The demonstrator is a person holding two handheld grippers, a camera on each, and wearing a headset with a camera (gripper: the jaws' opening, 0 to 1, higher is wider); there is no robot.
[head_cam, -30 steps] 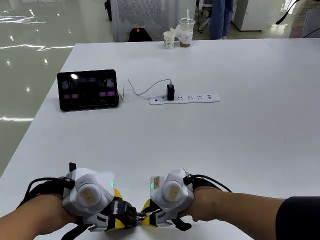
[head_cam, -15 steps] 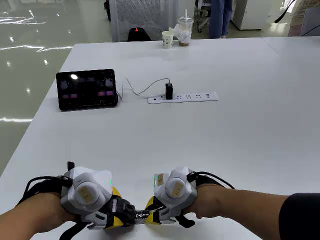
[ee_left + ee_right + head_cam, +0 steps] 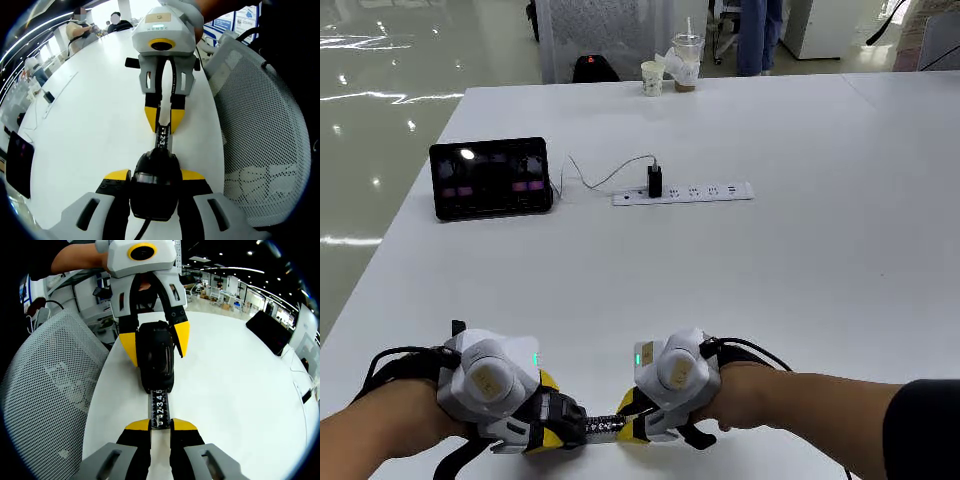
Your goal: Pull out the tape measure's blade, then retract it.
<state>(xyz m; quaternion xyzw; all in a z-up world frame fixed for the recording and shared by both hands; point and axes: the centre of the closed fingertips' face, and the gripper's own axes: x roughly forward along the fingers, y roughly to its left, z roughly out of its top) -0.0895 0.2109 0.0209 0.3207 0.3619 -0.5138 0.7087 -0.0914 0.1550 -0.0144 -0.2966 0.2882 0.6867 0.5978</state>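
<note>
left gripper: yellow-tipped jaws closed narrow on the flanks of a black, blocky plastic tape measure case, which sits wedged between them with its mouth facing forward. right gripper: yellow-tipped jaws pressed nearly together, pinching the outer end of the short black metal blade with white numerals. the blade runs straight from the case mouth to the right gripper's jaws, a short stretch drawn out, the digits 2 to 5 readable in the right gripper view. the two grippers face each other tip to tip, near but apart, just over the near edge of the wide white table; in the head view they sit low in frame, each in a hand, with the blade bridging the gap. beside the table edge: grey mesh chair back. well apart, toward the far side of the table: black rectangular tablet with lit screen; white power strip with a black plug-in charger and a thin cable; clear plastic cup with a straw at the far edge.
</note>
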